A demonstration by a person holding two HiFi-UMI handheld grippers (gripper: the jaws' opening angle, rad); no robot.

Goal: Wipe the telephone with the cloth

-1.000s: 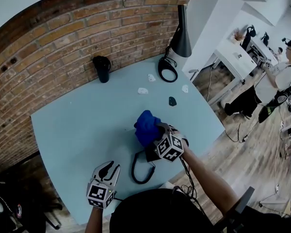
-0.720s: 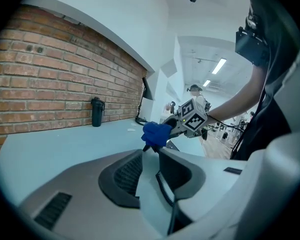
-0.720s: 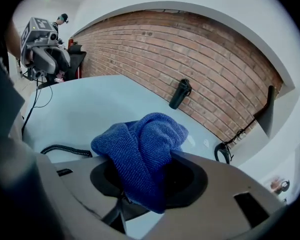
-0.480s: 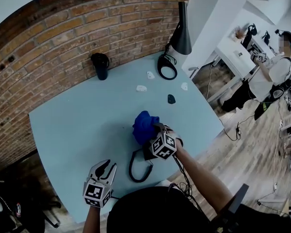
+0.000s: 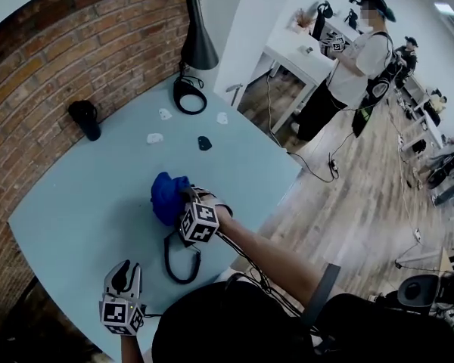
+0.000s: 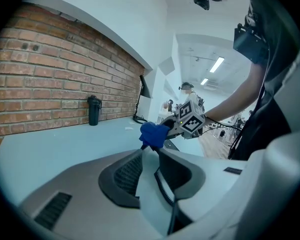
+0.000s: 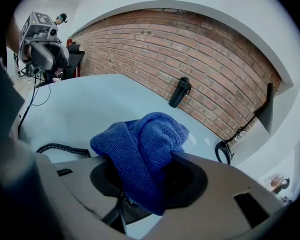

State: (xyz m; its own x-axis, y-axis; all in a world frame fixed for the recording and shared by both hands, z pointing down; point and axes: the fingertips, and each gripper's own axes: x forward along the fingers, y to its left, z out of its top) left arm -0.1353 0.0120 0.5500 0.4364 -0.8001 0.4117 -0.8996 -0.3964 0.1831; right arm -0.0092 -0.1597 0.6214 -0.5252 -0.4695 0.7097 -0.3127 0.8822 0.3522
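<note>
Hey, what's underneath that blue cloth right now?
The blue cloth, clamped in the right gripper, hides what lies beneath. Only a black coiled cord shows beside it; what the cord joins is covered.

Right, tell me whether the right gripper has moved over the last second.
No. The right gripper, shut on the blue cloth, stays just beyond the coiled cord on the table; the head camera turned, not the gripper.
</note>
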